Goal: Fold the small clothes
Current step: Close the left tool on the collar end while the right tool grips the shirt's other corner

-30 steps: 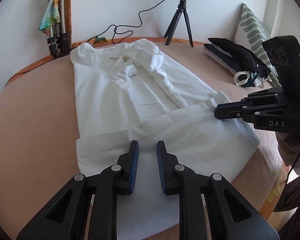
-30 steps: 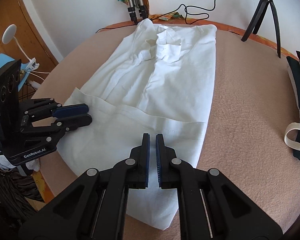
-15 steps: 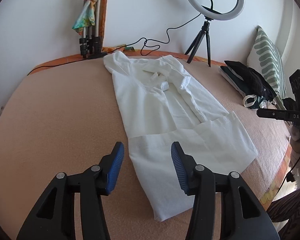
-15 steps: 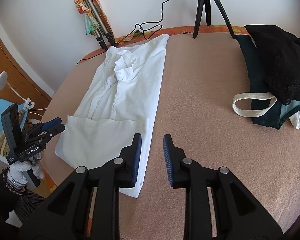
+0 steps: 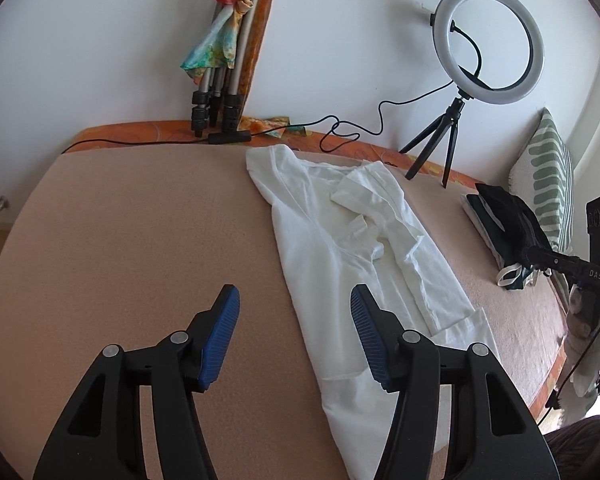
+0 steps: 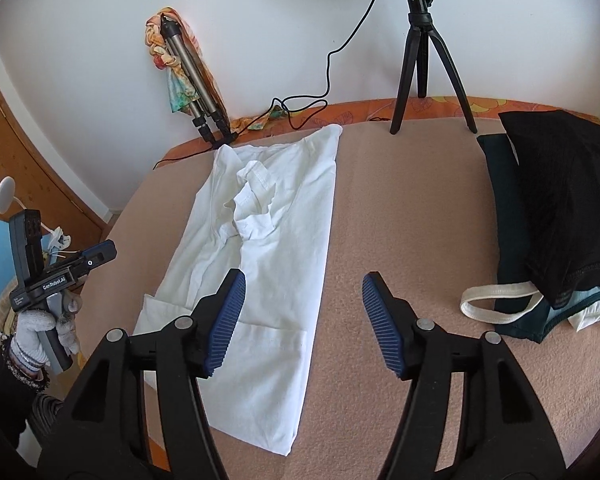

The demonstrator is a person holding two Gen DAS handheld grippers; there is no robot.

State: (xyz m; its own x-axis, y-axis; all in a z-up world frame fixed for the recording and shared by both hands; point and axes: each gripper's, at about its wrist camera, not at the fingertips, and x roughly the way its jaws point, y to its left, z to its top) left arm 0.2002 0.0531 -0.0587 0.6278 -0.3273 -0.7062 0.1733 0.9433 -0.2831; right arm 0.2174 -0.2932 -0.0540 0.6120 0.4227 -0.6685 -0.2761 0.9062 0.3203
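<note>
i have both tongs lifted clear and gaping wide, gripping nothing: the left tongs [image 5: 295, 316] hang over the left edge of the one white cotton shirt [image 6: 268, 264], the right tongs [image 6: 304, 312] over its right edge. the shirt lies flat on the pinkish-brown padded bed surface [image 5: 140, 240], sleeves tucked inward, hem end turned up once toward me. it looks thin, light and limp, so i judge it will sag and slide; pinching the doubled hem corners should hold best. to the right sits one pile of dark folded clothes [image 6: 556, 216]. i count one ring light on a tripod [image 5: 488, 44] and one folded tripod [image 5: 220, 80] against the wall.
</note>
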